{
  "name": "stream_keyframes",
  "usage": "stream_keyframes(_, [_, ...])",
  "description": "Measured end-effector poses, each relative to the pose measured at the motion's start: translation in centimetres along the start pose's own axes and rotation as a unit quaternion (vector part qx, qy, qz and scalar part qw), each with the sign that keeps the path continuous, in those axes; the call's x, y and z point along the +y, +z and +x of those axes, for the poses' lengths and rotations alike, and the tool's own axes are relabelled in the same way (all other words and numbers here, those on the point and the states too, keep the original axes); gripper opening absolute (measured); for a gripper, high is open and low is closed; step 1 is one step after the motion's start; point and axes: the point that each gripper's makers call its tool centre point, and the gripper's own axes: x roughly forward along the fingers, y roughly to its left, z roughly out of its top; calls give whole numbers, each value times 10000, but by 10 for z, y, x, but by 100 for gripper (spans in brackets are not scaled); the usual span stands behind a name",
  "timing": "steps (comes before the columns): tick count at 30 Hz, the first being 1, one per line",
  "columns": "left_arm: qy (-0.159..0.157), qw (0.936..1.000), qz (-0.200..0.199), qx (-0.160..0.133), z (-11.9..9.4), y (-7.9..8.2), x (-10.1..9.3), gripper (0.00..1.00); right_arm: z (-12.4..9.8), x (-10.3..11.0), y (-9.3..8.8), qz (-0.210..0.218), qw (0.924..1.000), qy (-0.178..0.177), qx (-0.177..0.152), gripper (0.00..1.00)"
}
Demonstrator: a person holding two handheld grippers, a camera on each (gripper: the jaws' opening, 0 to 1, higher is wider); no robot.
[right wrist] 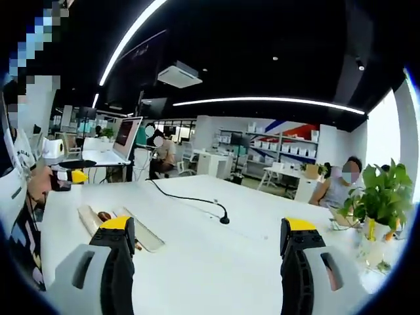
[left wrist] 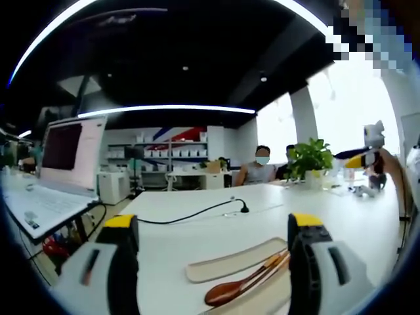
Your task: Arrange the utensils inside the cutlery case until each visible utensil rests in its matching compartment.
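Cutlery case (left wrist: 237,261): a long pale tray is seen lying flat on the white desk (left wrist: 328,210), between the left gripper's (left wrist: 213,252) jaws and just ahead of them; in the right gripper view it lies at the near left (right wrist: 146,234), partly behind a jaw.
Utensils: a brown wooden spoon (left wrist: 226,293) and what look like chopsticks (left wrist: 270,264) are seen lying slantwise across the case, apparently over a divider rather than inside one compartment.
Left jaws: held wide apart, nothing between them.
Right jaws: the right gripper (right wrist: 209,252) is likewise spread wide and empty, with bare desk ahead.
Risk, slipping: the thin chopsticks could be pinched singly and rolled off the case.
Risk, shifting: the light case could be pushed along the smooth desk if a jaw tip is caught on its rim.
Risk, cable: the black cable (left wrist: 197,213) lies just beyond the case and could be snagged.
Hidden: the near end of the case is cut off; the compartment count and shapes cannot be made out.
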Motion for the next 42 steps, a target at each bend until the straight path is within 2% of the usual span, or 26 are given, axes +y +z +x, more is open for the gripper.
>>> stream_keyframes(10, [7, 10000, 8, 17, -2, -1, -1, 100, 40, 28, 5, -374, 9966, 688, 254, 95])
stream_keyframes(14, [23, 10000, 13, 20, -4, -1, 1, 100, 54, 40, 2, -384, 9940, 968, 336, 93])
stream_keyframes(20, [25, 10000, 6, 2, -5, -1, 2, 100, 73, 51, -1, -411, 9911, 1176, 459, 92])
stream_keyframes(22, [21, 10000, -8, 7, -6, -2, 2, 100, 80, 52, -4, -417, 9906, 1162, 594, 89])
stream_keyframes(31, [45, 10000, -47, 45, -10, -6, 5, 100, 104, 70, -5, -569, 9852, 1463, 688, 88])
stream_keyframes(36, [79, 10000, -33, 28, -11, -5, 8, 100, 112, 86, -7, -683, 9797, 1739, 731, 82])
stream_keyframes(42, [48, 10000, -82, 30, -10, -8, 8, 98, 122, 103, -14, -881, 9717, 1991, 912, 81])
